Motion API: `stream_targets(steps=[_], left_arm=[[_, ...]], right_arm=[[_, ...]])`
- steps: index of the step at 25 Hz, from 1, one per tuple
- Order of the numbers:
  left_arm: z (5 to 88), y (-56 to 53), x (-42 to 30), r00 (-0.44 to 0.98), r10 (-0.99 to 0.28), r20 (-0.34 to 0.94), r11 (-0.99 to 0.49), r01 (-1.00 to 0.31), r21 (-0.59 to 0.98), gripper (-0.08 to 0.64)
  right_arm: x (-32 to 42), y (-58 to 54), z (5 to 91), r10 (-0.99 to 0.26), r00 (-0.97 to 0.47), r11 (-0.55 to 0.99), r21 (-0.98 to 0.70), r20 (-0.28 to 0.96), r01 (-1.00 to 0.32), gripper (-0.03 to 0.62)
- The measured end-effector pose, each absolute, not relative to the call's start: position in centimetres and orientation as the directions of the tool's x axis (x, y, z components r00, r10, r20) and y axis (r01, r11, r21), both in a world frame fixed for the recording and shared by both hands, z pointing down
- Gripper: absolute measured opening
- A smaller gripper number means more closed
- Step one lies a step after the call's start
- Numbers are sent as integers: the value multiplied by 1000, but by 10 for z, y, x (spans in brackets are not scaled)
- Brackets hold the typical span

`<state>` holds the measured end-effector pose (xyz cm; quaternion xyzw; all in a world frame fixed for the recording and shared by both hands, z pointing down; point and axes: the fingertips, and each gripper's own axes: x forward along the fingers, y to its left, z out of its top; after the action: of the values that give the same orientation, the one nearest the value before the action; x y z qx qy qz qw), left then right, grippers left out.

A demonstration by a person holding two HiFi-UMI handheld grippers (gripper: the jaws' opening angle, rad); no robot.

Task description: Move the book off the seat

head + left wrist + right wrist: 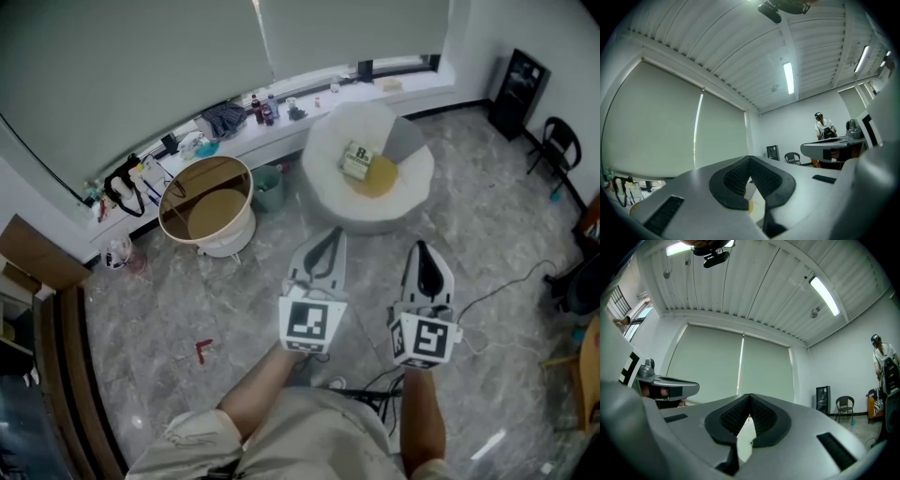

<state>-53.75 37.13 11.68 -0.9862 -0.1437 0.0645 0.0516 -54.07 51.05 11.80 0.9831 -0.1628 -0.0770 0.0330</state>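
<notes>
Standing on the grey floor (169,309), the person holds both tools out in front. The left gripper (330,236) is closed tight with nothing in it. The right gripper (420,247) is closed and empty too, likely because there is nothing near enough to grab yet. Both point toward the round white seat (323,173), which is well apart from them. The book (356,159) lies on the seat, right by a yellow cushion (380,178). It looks like the person must step closer and open a gripper first.
</notes>
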Motion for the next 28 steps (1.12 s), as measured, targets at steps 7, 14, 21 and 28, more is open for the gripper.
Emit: stream_targets(steps=[7, 14, 21, 28], left_arm=[[124, 370, -510, 948, 301, -102, -950, 289, -121, 3], [128, 352, -452, 941, 319, -112, -945, 308, -107, 3], [129, 312, -381, 934, 341, -102, -938, 332, -101, 3], [133, 268, -317, 930, 356, -94, -933, 348, -95, 3]], right_arm=[[-515, 507, 122, -316, 939, -948, 83, -138, -307, 6], [-460, 486, 129, -302, 946, -952, 95, -116, -292, 6], [-392, 447, 127, -275, 957, -959, 96, -97, -266, 5], [-329, 407, 130, -245, 966, -967, 95, -84, -237, 5]])
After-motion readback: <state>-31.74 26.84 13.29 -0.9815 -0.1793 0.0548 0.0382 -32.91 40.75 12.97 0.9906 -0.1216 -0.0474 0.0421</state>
